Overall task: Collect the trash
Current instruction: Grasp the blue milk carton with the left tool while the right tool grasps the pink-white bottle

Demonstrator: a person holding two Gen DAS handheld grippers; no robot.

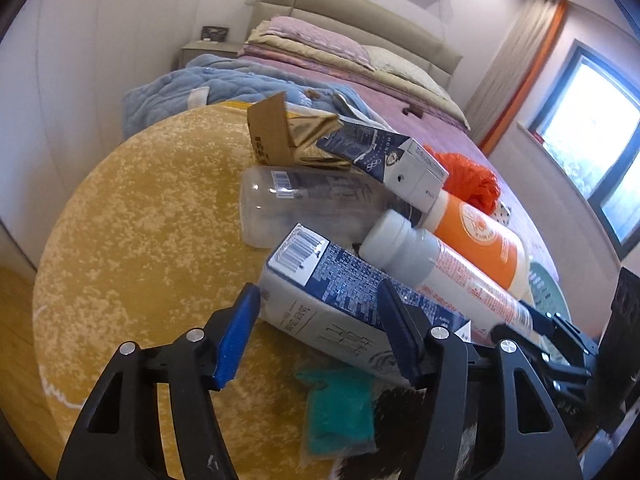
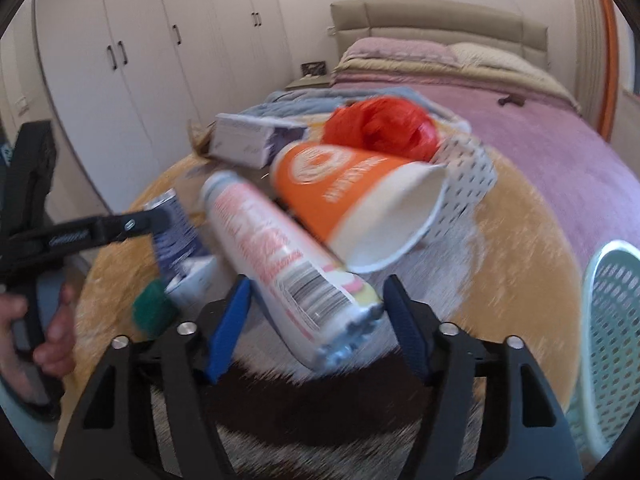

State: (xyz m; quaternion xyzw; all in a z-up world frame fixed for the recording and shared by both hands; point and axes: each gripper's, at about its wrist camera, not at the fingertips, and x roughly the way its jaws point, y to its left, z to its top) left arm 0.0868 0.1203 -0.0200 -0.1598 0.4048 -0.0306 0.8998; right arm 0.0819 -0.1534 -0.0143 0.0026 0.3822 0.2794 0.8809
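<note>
Left tongs [image 1: 318, 334] and right tongs [image 2: 316, 328] both spread wide.

Black grippers, blue fingers [image 1: 236, 332], silver screws.

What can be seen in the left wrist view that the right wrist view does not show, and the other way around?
Only the left wrist view shows the clear plastic bottle, the torn cardboard piece and the window. Only the right wrist view shows the white wardrobe, the dotted box and the person's hand holding the left gripper. Both show the orange paper cup, the white bottle between the fingers of the right gripper, the blue carton, the red bag and the bed.
</note>
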